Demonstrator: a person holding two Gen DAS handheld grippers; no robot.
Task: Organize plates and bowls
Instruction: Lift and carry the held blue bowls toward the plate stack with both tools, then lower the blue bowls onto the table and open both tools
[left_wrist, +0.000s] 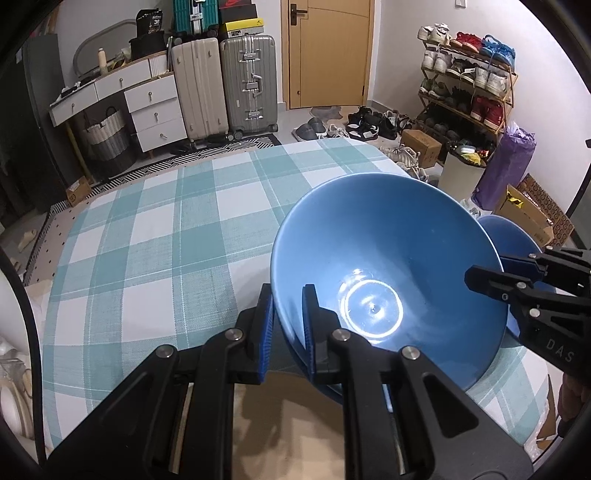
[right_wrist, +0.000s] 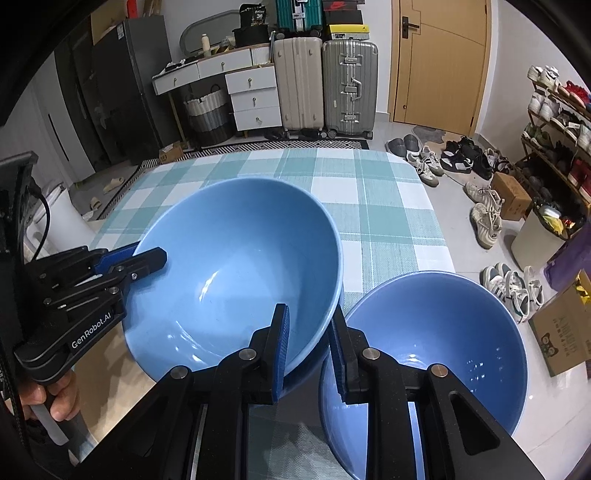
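Two blue bowls sit over a desk covered by a teal-and-white checked cloth, in a room with suitcases, a white dresser, a wooden door and a shoe rack. Both bowls are empty. The larger bowl is tilted, its rim pinched on one side by the left tool and on the other by the right tool. The smaller bowl lies just beside it, near the desk's right edge.
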